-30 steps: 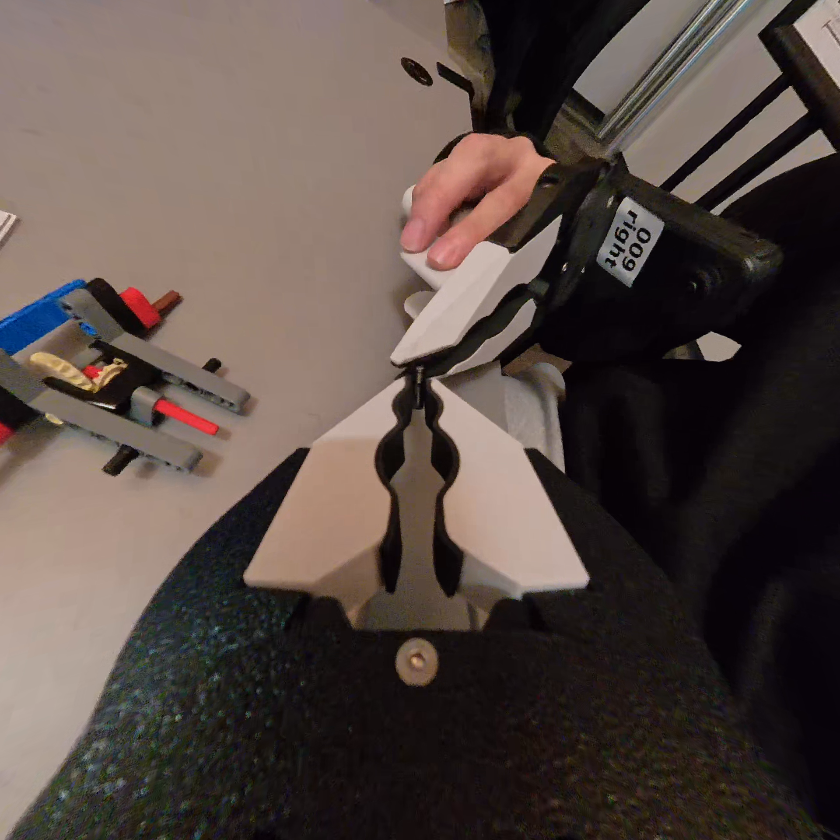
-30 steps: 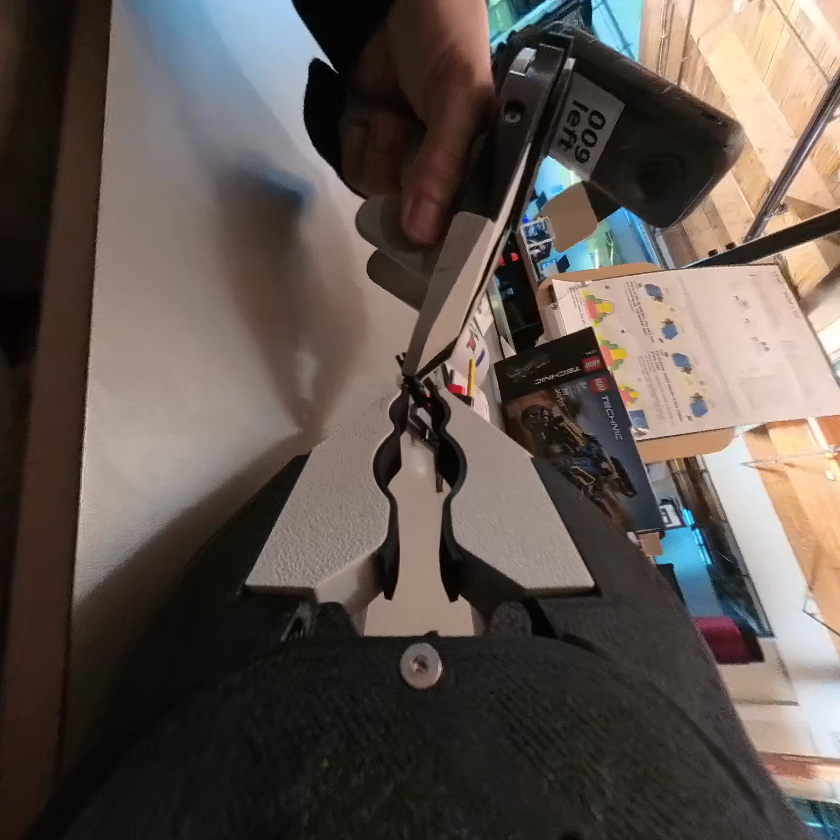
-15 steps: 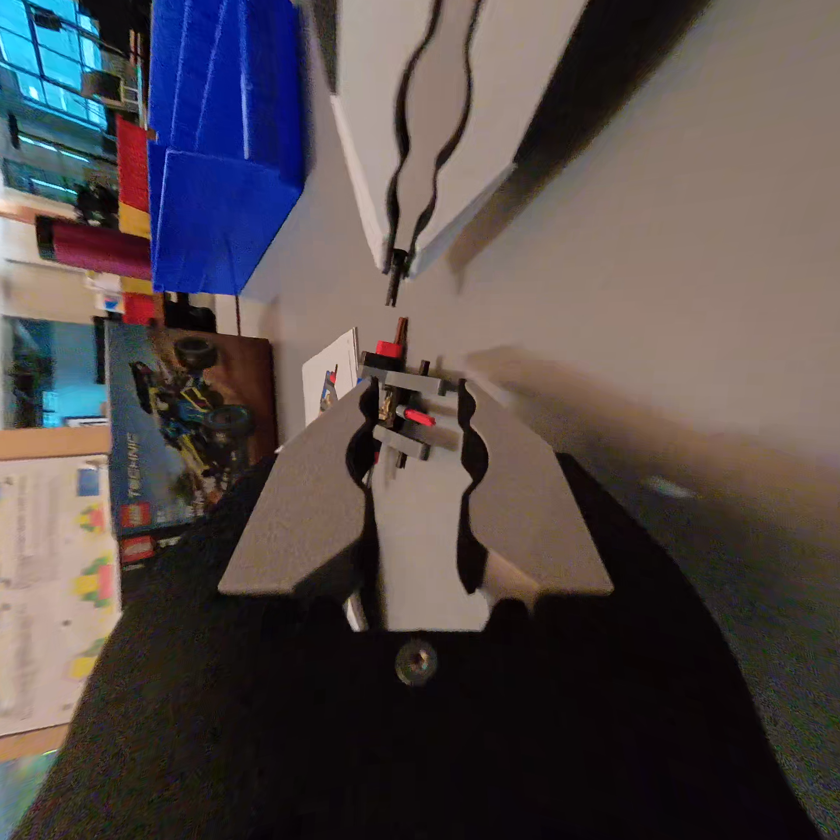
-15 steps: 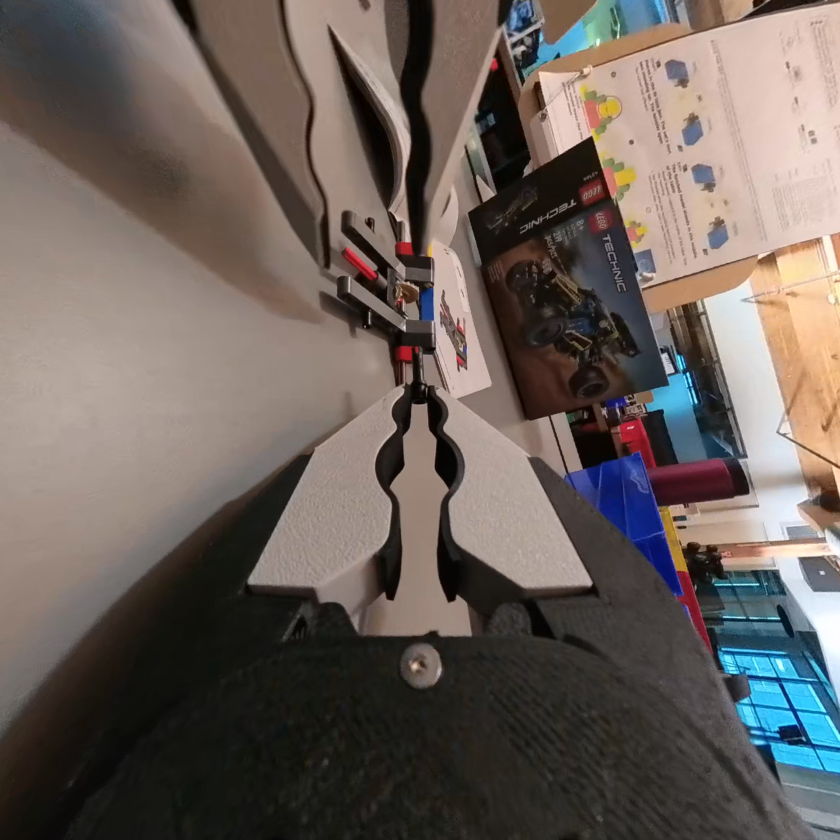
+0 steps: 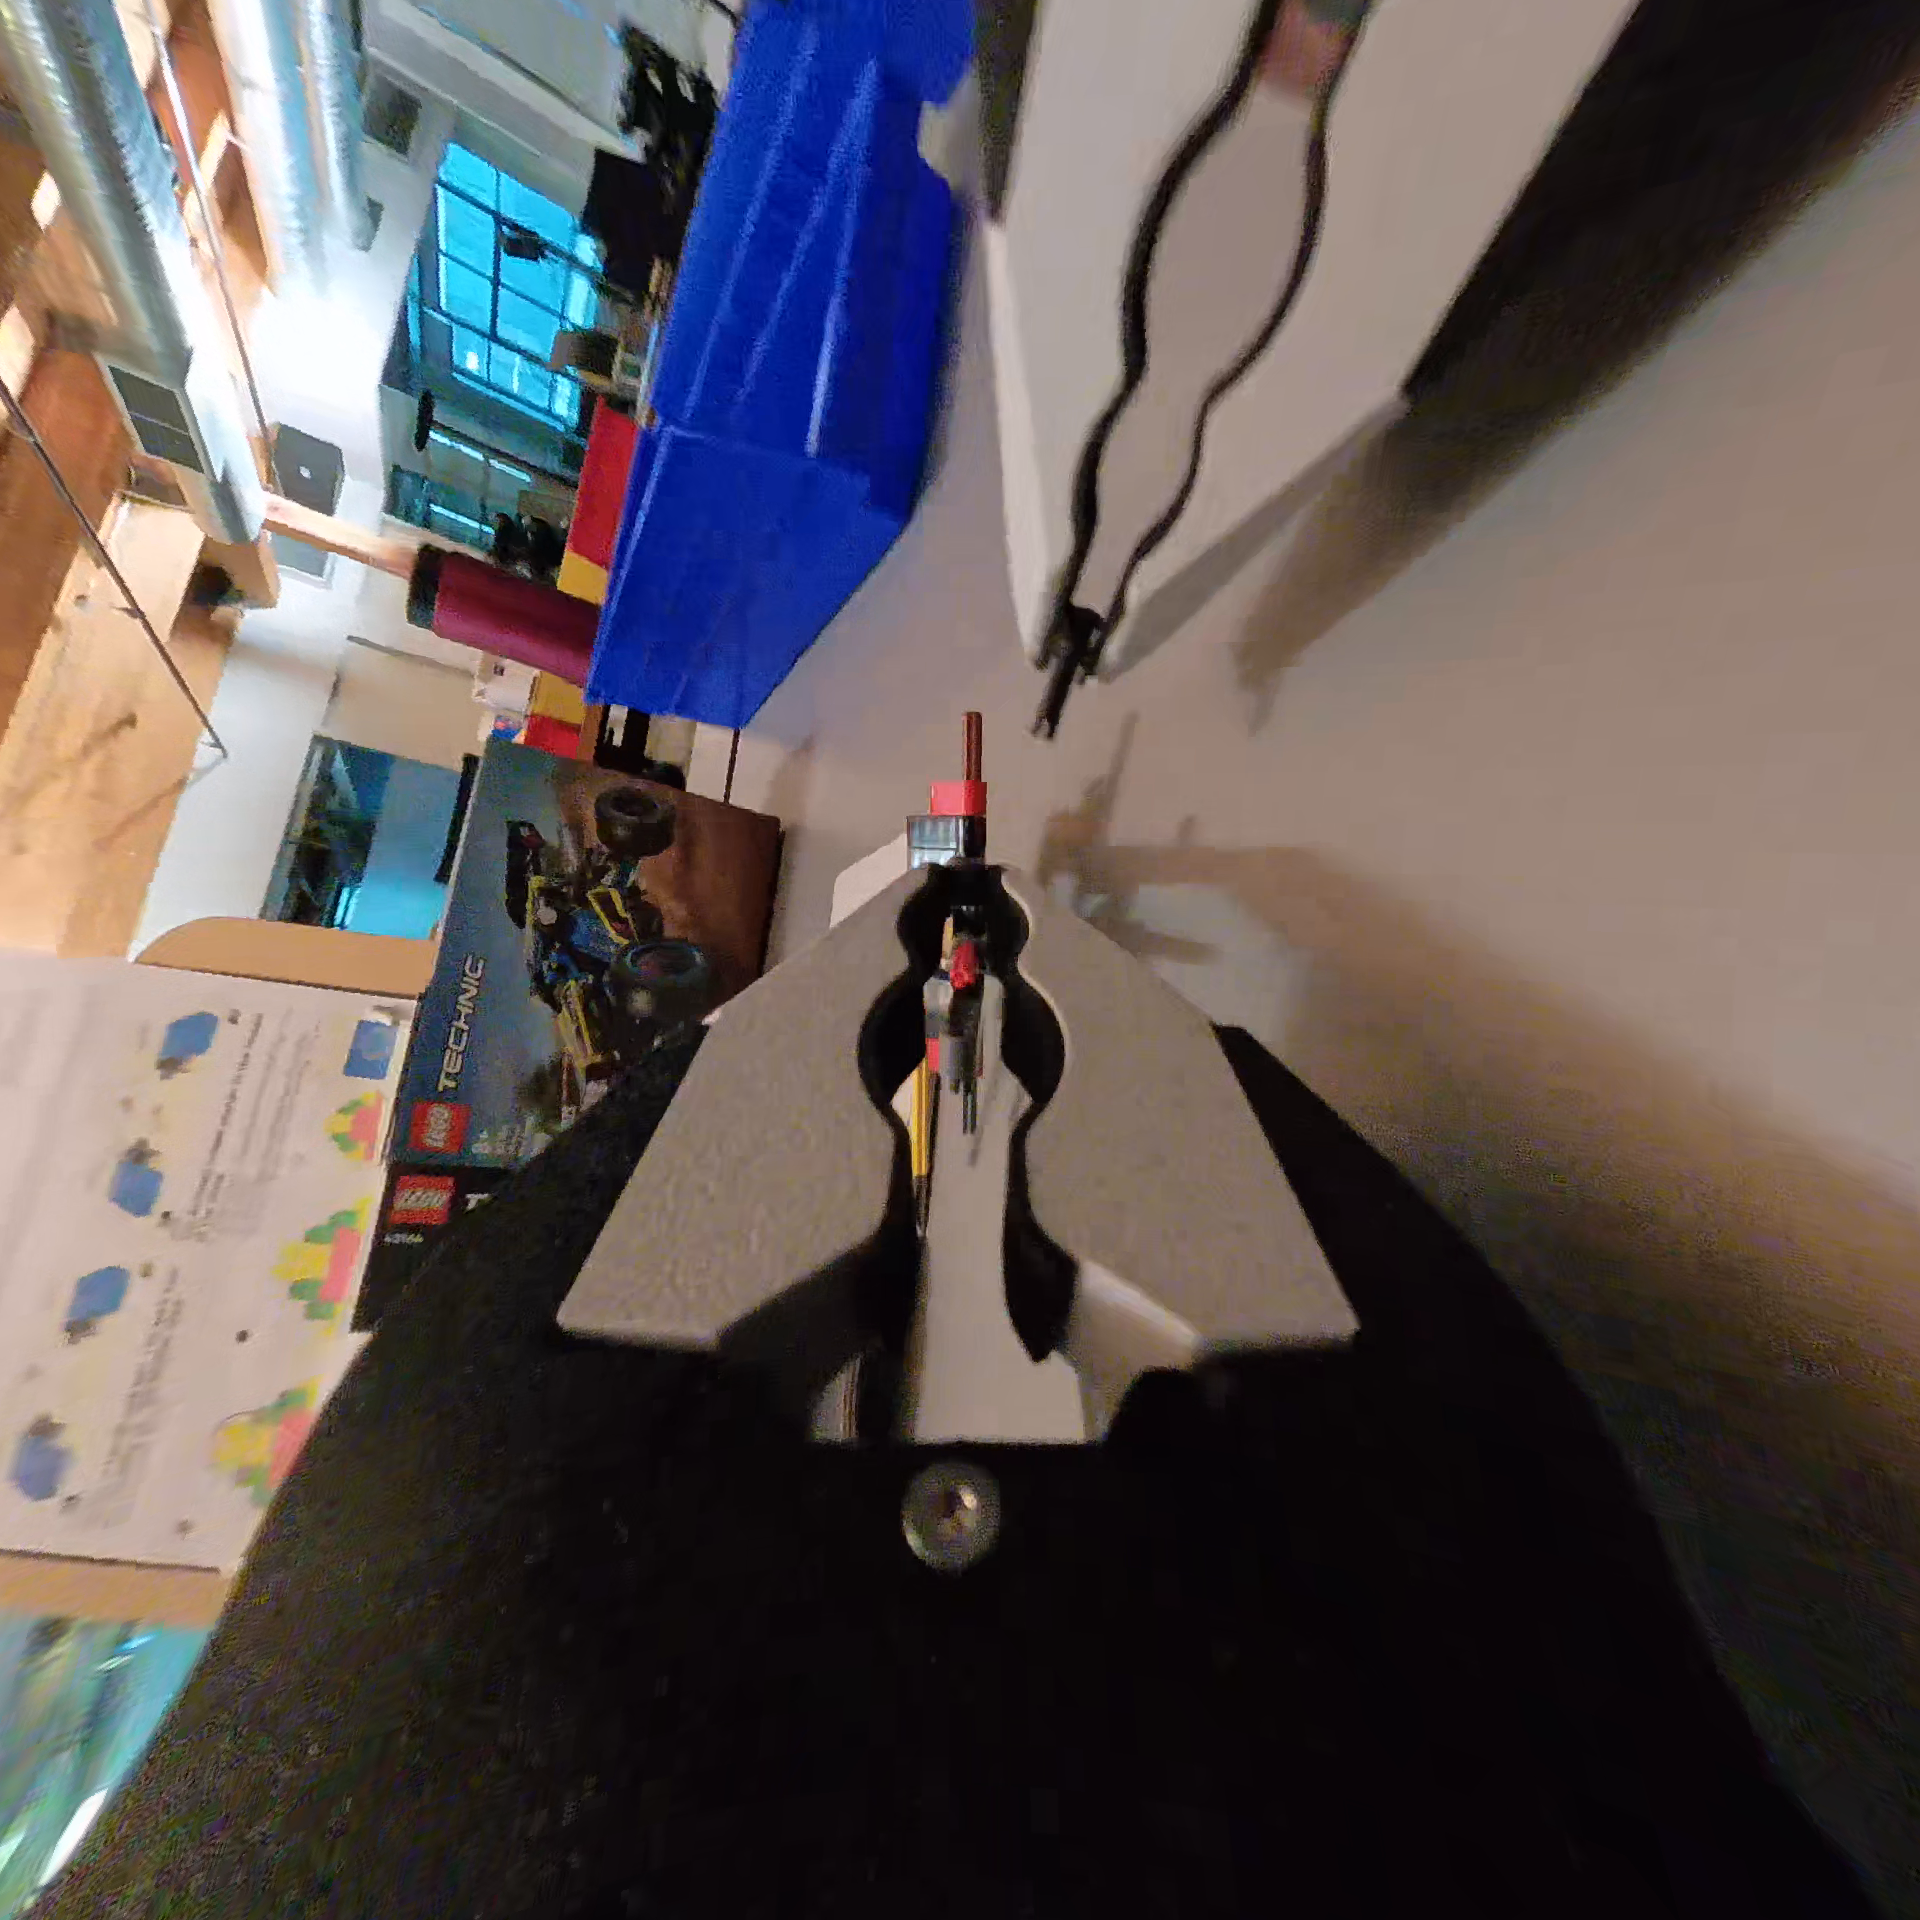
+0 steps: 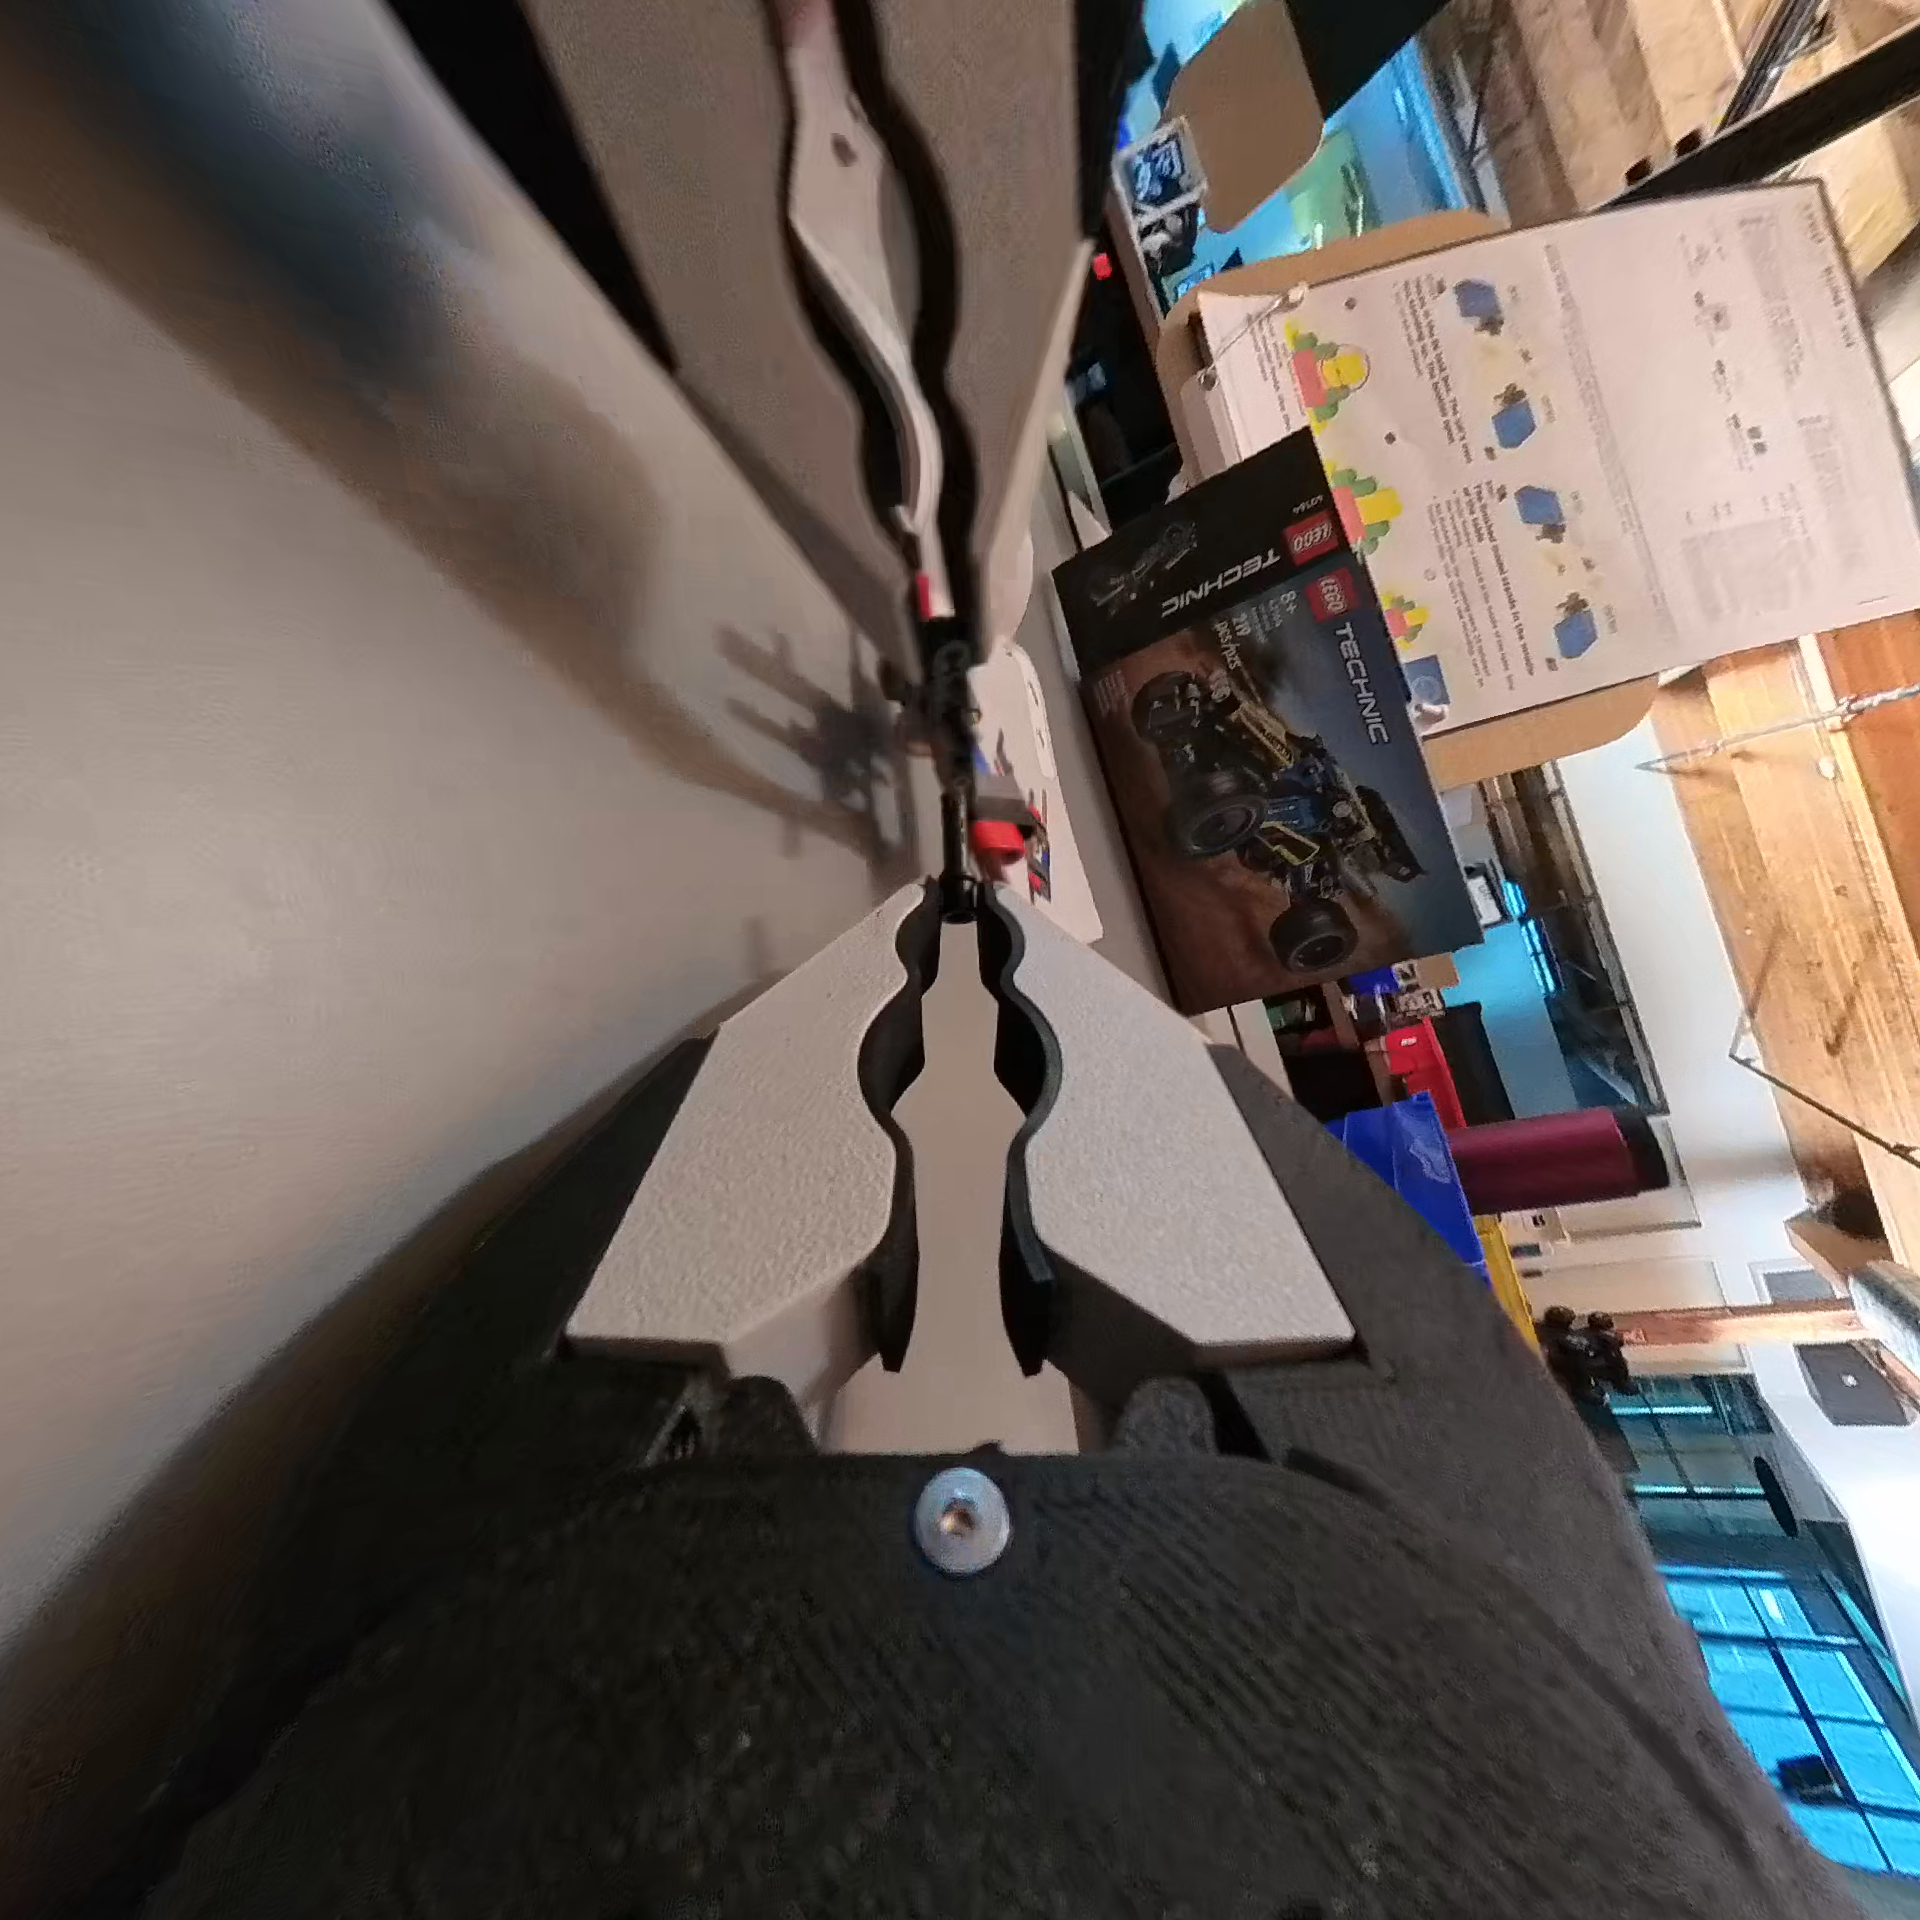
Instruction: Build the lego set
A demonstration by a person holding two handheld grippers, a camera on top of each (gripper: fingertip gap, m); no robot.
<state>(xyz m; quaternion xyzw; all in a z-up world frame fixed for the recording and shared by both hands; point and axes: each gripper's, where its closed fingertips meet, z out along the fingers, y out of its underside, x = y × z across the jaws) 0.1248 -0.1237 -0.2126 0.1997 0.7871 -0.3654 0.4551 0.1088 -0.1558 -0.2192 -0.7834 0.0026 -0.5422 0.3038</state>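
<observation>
My left gripper (image 5: 963, 883) is shut on the partly built lego assembly (image 5: 951, 831), seen edge-on: grey beams, a red bush and a brown axle stick out past the tips. It hangs just above the grey table (image 5: 1558, 935). My right gripper (image 6: 958, 899) is shut on a thin black pin (image 6: 953, 831) that points forward. In the right wrist view the left gripper (image 6: 951, 623) comes in from the top with the assembly (image 6: 951, 686), and the pin's end reaches it. In the left wrist view the right gripper (image 5: 1070, 649) holds the pin (image 5: 1055, 696) just right of the brown axle.
A lego set box (image 6: 1268, 748) stands at the table's back, with a white booklet (image 6: 1029, 790) in front of it. Blue bins (image 5: 790, 416) and a maroon cylinder (image 5: 499, 613) are beside it. A printed sheet on cardboard (image 6: 1558, 436) stands behind.
My left gripper has closed on the assembly, which lay on the table beyond its open fingers half a second ago. The right gripper has brought the black pin up to the assembly.
</observation>
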